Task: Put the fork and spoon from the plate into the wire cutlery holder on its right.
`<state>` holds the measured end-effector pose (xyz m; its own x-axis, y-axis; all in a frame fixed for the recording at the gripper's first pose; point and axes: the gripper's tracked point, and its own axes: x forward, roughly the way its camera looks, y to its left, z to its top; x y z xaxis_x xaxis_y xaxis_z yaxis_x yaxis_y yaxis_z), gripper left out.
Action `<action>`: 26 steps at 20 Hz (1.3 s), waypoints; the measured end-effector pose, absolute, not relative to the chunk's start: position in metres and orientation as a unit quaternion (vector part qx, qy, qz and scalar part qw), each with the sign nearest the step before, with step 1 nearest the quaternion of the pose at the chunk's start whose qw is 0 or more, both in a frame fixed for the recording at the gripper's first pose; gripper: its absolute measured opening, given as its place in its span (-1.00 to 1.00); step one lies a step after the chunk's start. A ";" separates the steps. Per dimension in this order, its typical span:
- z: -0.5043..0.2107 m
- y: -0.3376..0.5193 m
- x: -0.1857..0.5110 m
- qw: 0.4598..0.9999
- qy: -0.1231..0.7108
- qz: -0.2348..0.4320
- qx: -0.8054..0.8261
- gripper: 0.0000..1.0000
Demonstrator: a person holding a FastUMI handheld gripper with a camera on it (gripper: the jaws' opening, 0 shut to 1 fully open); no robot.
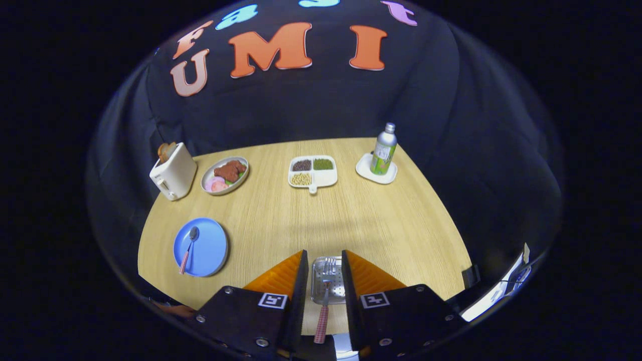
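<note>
A blue plate (208, 248) lies on the wooden table, left of the fingers, and a spoon (189, 248) with a red checked handle rests on it. A perforated metal cutlery holder (337, 290) sits between my fingers, right of the plate. A fork (325, 296) with a red checked handle lies over the holder, tines pointing away and handle reaching back toward me. My gripper (323, 265) is open. Its fingers stand on either side of the fork with a gap on both sides, touching neither the fork nor the spoon.
At the far side of the table (351, 215) stand a white toaster (174, 173), a bowl of food (224, 174), a divided dish of beans (312, 171) and a metal bottle (384, 150) on a white saucer (370, 173). A white object (494, 296) sits by the table's right corner.
</note>
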<state>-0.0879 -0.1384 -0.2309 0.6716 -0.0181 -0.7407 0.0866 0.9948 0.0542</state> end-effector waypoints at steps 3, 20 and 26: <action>-0.206 -0.130 -0.072 0.937 0.346 -0.028 0.041 0.06; -0.116 0.023 -0.034 0.992 0.109 0.038 -0.047 0.77; -0.118 0.088 -0.031 0.990 0.106 0.077 -0.055 0.80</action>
